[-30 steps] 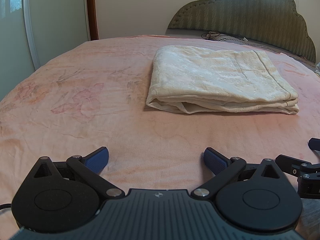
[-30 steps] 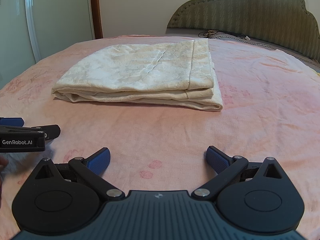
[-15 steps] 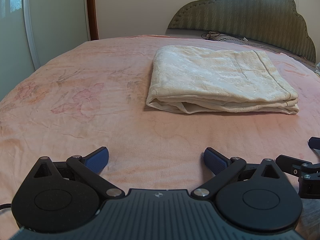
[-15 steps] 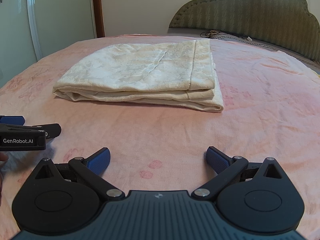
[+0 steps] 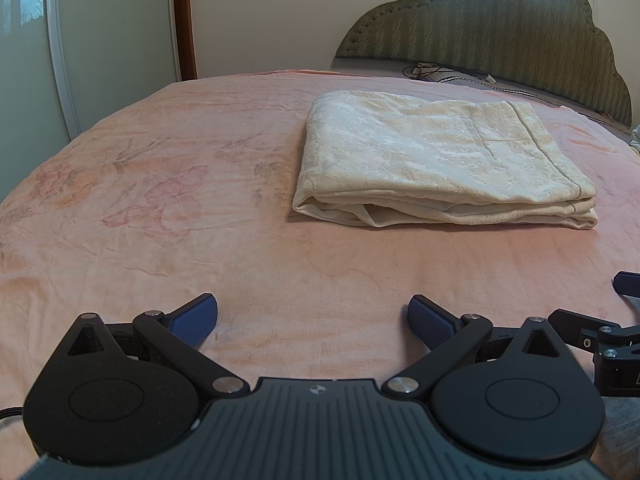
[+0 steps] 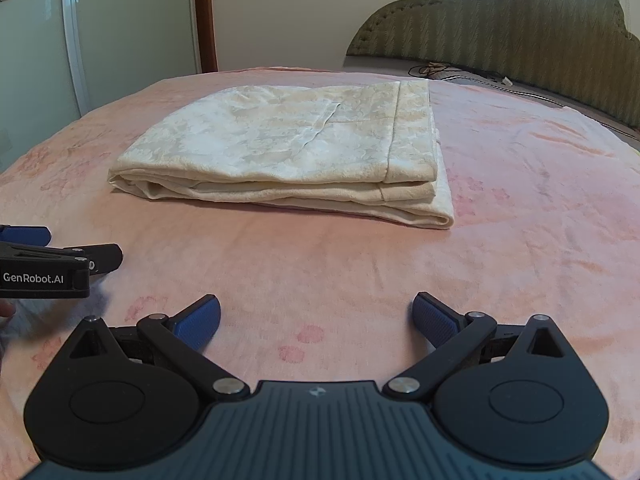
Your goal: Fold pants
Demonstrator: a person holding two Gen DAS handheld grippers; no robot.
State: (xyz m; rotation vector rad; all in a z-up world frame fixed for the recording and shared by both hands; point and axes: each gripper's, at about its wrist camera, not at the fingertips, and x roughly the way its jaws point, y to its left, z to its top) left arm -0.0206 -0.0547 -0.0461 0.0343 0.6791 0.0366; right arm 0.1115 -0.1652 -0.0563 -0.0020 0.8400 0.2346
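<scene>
Fingers [image 5: 196, 318] wide apart, nothing held.

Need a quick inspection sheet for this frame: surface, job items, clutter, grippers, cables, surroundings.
Surface: pink floral bedspread, lightly wrinkled.
Job's things: cream patterned pants, folded into a flat layered rectangle on the bedspread, touched by neither gripper.
Clutter: nothing seen on the bedspread itself.
Grippers: left gripper open, empty; right gripper open, empty; both short of the pants.
Cables: dark cord tangled near the headboard.
Surroundings: green quilted headboard, white wardrobe door with flower decals, brown wooden door frame.
</scene>
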